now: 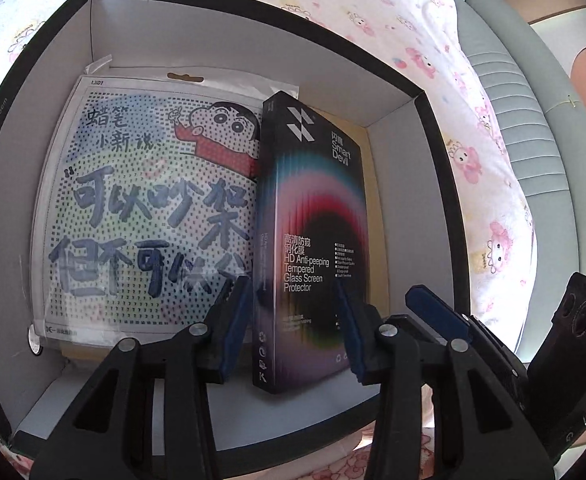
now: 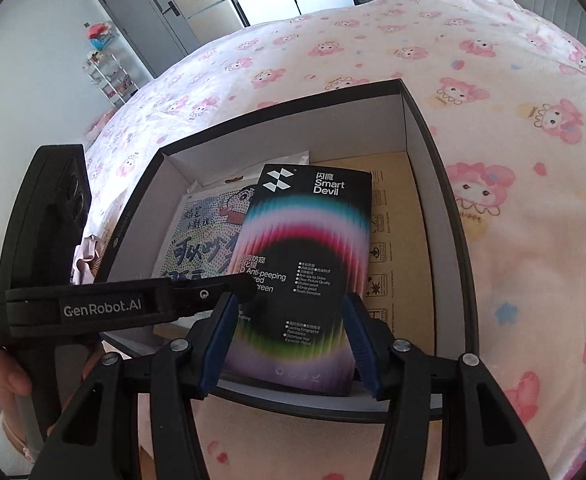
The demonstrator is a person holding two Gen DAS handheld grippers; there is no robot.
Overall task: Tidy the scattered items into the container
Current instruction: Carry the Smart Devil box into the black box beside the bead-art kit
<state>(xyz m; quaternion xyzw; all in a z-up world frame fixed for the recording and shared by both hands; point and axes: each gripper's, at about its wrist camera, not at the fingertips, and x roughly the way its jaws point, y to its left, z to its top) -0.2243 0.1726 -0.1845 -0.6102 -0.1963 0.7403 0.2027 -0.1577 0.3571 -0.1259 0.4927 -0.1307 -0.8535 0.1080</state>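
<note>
Grippers flank the screen protector box inside the container: right gripper seemingly pinches its near end; left gripper straddles it, contact unclear.

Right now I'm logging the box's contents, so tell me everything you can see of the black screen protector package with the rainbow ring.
The black rectangular screen protector package is a slim glossy carton printed with a rainbow ring, "Smart Devil" and "HD Anti-peeping Tempered Glass Screen Protector". It lies tilted inside the black white-lined cardboard box, partly over the cartoon sheet and a tan card. The right gripper straddles its near end, blue pads at both long edges.
</note>
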